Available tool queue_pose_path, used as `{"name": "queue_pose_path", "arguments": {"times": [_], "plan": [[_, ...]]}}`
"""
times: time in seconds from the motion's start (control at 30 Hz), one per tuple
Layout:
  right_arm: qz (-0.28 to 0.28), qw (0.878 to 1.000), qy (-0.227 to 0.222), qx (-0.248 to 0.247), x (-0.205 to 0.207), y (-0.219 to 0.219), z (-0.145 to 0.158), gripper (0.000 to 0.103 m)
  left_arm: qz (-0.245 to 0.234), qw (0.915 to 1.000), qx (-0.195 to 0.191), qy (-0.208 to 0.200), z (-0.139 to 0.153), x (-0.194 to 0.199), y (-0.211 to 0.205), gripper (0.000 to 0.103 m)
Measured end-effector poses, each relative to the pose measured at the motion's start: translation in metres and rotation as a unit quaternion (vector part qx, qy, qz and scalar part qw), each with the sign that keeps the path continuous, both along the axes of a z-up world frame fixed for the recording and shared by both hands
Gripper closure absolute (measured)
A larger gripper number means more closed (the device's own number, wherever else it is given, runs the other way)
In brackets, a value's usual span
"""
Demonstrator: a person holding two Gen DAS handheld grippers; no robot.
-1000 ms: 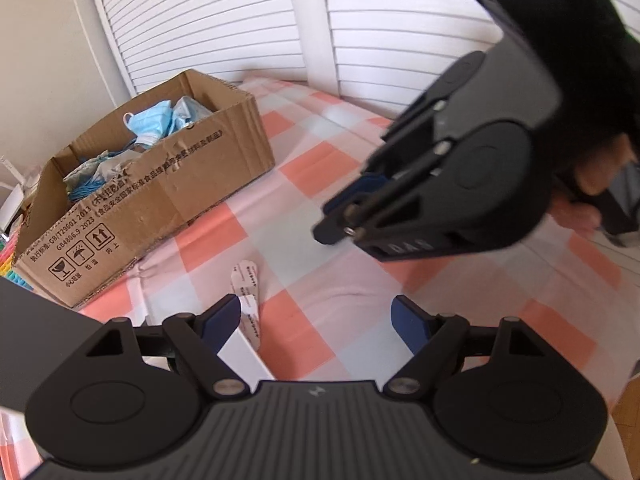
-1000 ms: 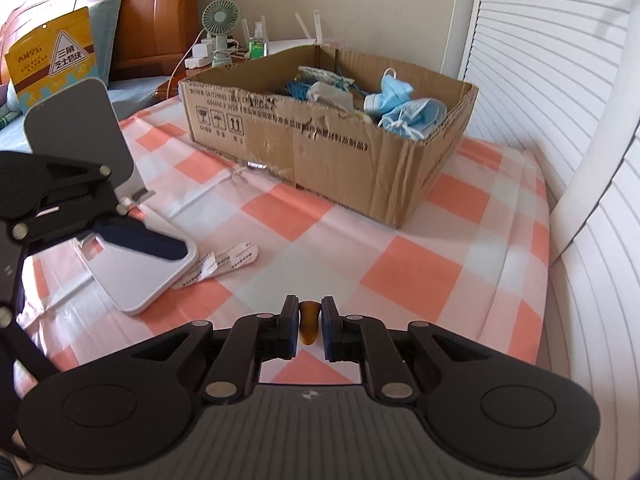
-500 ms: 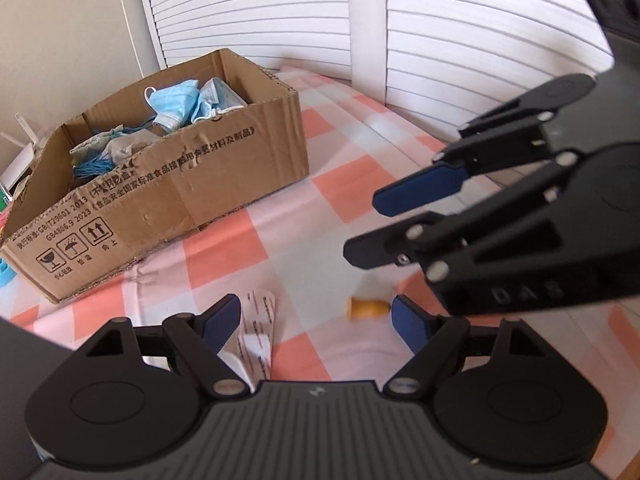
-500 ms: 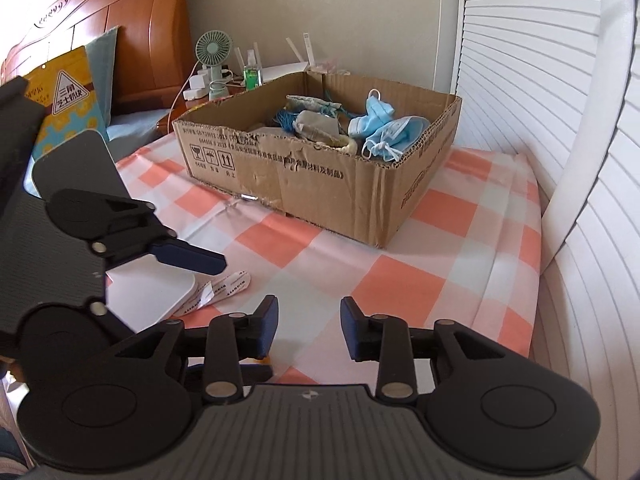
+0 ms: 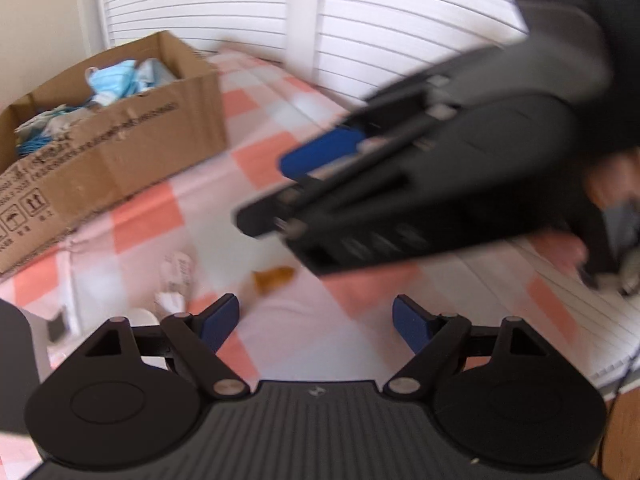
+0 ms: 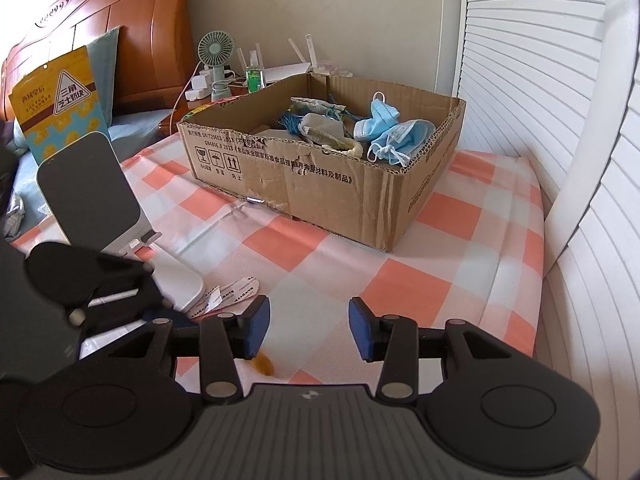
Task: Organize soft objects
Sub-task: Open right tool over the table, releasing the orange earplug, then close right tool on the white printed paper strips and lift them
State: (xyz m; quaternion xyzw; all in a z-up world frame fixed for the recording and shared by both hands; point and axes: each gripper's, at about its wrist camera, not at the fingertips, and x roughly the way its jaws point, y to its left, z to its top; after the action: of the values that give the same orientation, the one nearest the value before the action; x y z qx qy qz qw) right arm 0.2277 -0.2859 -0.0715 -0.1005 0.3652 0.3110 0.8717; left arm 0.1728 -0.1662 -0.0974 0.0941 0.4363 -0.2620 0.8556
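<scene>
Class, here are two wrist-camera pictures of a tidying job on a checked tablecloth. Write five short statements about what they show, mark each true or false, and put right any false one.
1. The cardboard box holds blue face masks. True.
2. The right gripper is clamped on the small orange piece. False: its jaws stand open and the piece lies on the checked cloth.
3. The left gripper is open and holds nothing. True.
4. The white paper strips lie inside the box. False: they lie on the cloth, outside it.
5. A small green fan stands behind the box. True.
</scene>
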Motion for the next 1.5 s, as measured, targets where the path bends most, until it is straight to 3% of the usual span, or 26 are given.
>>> {"name": "queue_pose_path", "arguments": {"times": [0.2, 0.3, 0.43, 0.6, 0.77, 0.83, 0.9, 1.0, 1.13, 1.4, 1.5], "plan": [[0.001, 1.0, -0.001, -0.006, -0.001, 0.004, 0.002, 0.054, -0.027, 0.9996, -0.001, 0.005, 0.003, -0.019, 0.004, 0.02], [0.003, 1.0, -0.001, -0.006, 0.001, 0.008, 0.002, 0.054, -0.014, 0.999, 0.024, -0.033, 0.008, -0.02, 0.005, 0.02], [0.016, 1.0, 0.0, -0.008, 0.006, 0.02, 0.001, 0.054, 0.012, 0.9992, 0.023, -0.029, 0.013, -0.017, 0.011, 0.02], [0.04, 0.999, 0.015, -0.017, 0.014, 0.038, -0.009, 0.055, -0.015, 0.9983, 0.041, -0.04, 0.02, -0.041, 0.02, 0.02], [0.05, 0.998, 0.022, -0.016, 0.019, 0.053, -0.019, 0.058, -0.034, 0.998, 0.035, -0.041, 0.027, -0.056, 0.031, 0.019], [0.052, 0.998, 0.023, -0.019, 0.021, 0.057, -0.023, 0.062, -0.034, 0.9978, 0.036, -0.044, 0.026, -0.058, 0.033, 0.019], [0.055, 0.998, 0.023, -0.023, 0.021, 0.061, -0.026, 0.078, -0.034, 0.998, 0.033, -0.042, 0.026, -0.058, 0.034, 0.019], [0.061, 0.998, 0.013, -0.032, 0.019, 0.066, -0.026, 0.091, -0.034, 0.9982, 0.029, -0.04, 0.025, -0.058, 0.036, 0.019], [0.068, 0.997, 0.009, -0.038, 0.014, 0.067, -0.025, 0.102, -0.037, 0.9982, 0.028, -0.038, 0.023, -0.057, 0.037, 0.019], [0.051, 0.998, 0.009, -0.037, 0.008, 0.056, -0.021, 0.102, -0.037, 0.9981, 0.03, -0.04, 0.022, -0.056, 0.04, 0.019], [0.044, 0.999, 0.014, -0.022, 0.012, 0.057, -0.017, 0.095, -0.034, 0.9981, 0.028, -0.043, 0.023, -0.057, 0.04, 0.019]]}}
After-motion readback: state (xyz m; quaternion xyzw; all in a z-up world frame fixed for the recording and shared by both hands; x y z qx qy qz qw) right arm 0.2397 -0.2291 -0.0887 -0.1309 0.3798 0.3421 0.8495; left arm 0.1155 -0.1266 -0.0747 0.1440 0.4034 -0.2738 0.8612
